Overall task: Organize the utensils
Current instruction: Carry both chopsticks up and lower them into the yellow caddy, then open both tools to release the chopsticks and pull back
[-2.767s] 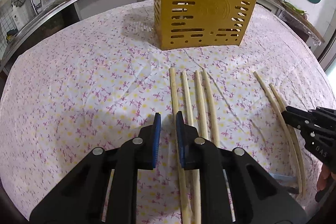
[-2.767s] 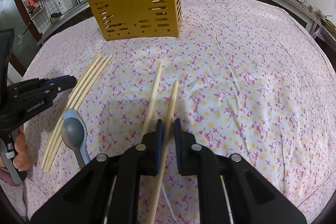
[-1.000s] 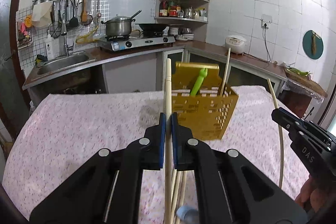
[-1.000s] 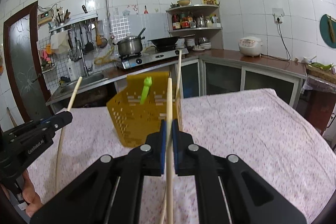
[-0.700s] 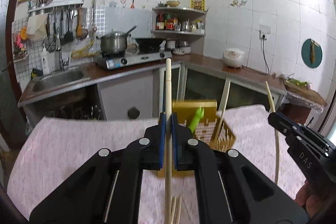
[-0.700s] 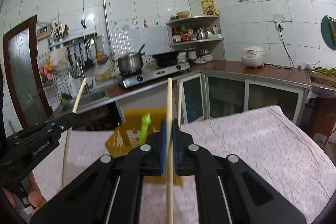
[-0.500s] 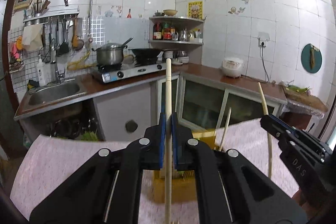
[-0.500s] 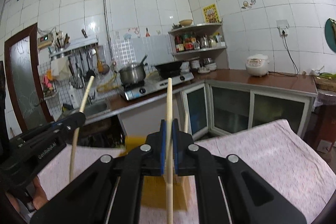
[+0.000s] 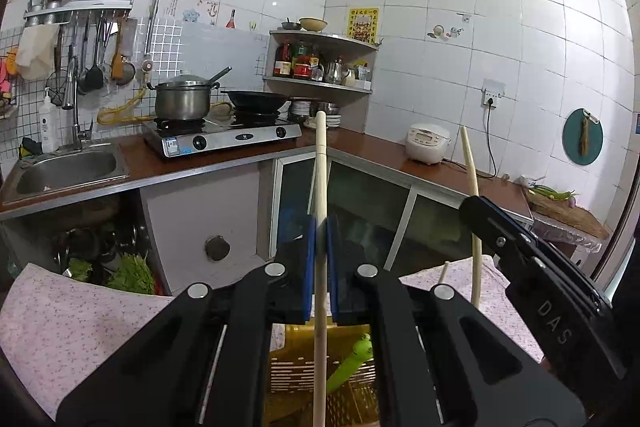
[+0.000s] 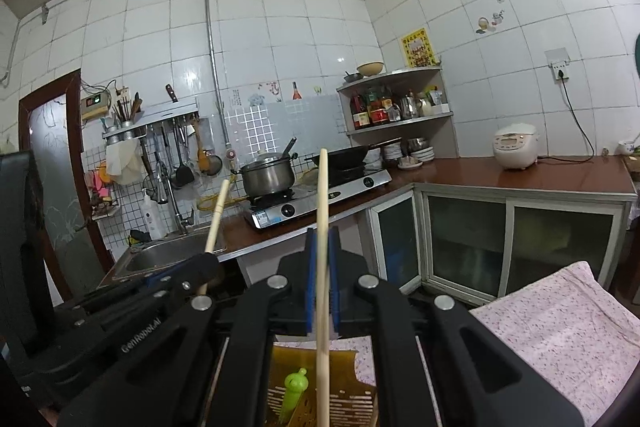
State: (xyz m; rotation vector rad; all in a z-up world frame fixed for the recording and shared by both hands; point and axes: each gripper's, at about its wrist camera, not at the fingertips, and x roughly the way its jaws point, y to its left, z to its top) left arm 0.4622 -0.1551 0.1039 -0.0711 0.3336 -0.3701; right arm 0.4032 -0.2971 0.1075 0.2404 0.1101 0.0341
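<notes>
My left hand-held gripper (image 9: 319,259) is clamped on a pale wooden chopstick (image 9: 320,179), blue pads pressed to both sides; the stick stands near upright, its tip against the stove (image 9: 224,141) behind. Directly below, between the gripper's arms, sits the yellow slotted basket (image 9: 296,367) holding a green utensil handle (image 9: 352,359). At right, my right hand-held gripper (image 9: 474,205) grips a second chopstick (image 9: 470,167), also near upright. The floral cloth (image 9: 60,323) covers the worktop on both sides. A steel pot (image 9: 182,99) and a black wok (image 9: 256,101) sit on the stove.
</notes>
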